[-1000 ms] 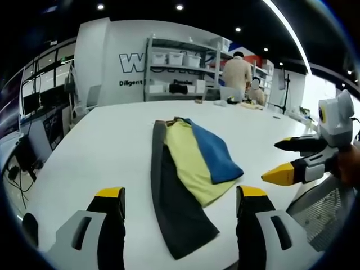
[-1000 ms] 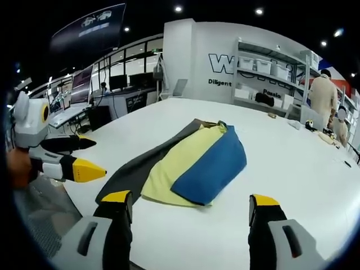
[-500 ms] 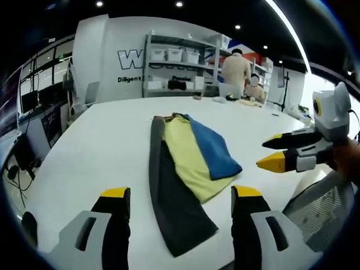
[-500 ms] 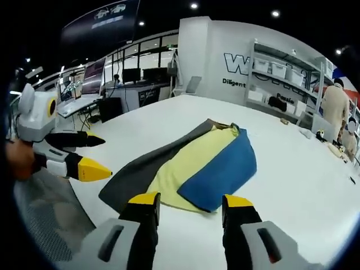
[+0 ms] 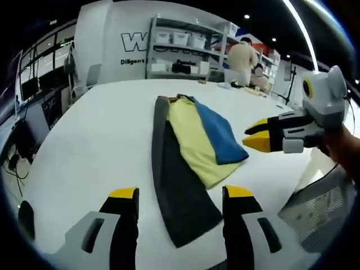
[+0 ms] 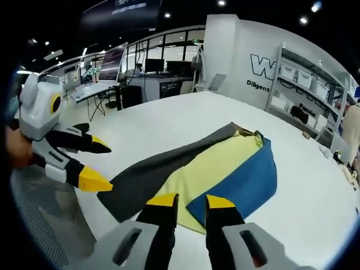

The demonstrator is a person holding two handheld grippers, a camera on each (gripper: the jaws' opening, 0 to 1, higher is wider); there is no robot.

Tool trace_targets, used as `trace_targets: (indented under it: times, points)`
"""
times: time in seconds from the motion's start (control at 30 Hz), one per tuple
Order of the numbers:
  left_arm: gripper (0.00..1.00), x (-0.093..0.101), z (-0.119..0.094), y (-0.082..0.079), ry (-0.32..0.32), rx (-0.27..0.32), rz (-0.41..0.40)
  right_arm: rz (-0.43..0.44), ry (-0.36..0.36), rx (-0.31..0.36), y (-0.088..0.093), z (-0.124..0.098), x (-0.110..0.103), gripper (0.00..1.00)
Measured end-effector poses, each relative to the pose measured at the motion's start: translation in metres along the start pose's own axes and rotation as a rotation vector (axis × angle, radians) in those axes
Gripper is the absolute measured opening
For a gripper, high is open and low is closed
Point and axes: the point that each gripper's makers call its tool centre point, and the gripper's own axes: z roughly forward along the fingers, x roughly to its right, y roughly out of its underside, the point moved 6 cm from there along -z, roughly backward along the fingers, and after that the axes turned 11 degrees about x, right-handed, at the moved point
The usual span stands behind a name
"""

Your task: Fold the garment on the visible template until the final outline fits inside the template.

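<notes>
On the white bench [image 5: 84,129], folded garment [image 5: 191,146] lies flat; left hand-held gripper [image 5: 180,194] spread wide, right hand-held gripper [image 6: 188,201] narrow, both empty.

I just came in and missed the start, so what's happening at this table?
A person is working with a two-jaw gripper in each hand over a partly folded garment that lies on a white table. It shows a dark grey strip, a yellow band and a blue part on top. The left gripper hovers open near the grey end. The right gripper has its jaws nearly together above the yellow and blue edge. Neither holds the cloth. Shelves stand behind.
</notes>
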Motion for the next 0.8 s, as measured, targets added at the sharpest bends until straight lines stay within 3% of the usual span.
trace_targets:
  times: [0.23, 0.47, 0.8]
  points:
    - [0.44, -0.005, 0.009, 0.017, 0.003, -0.115, -0.016, -0.021, -0.038, -0.049, 0.015, 0.020, 0.001, 0.08]
    - [0.40, -0.001, 0.013, 0.026, 0.024, -0.159, -0.049, 0.013, -0.082, -0.112, 0.037, 0.032, 0.004, 0.05]
    - [0.39, -0.008, 0.017, 0.035, 0.023, -0.195, -0.064, -0.043, -0.102, -0.167, 0.051, 0.051, 0.002, 0.05]
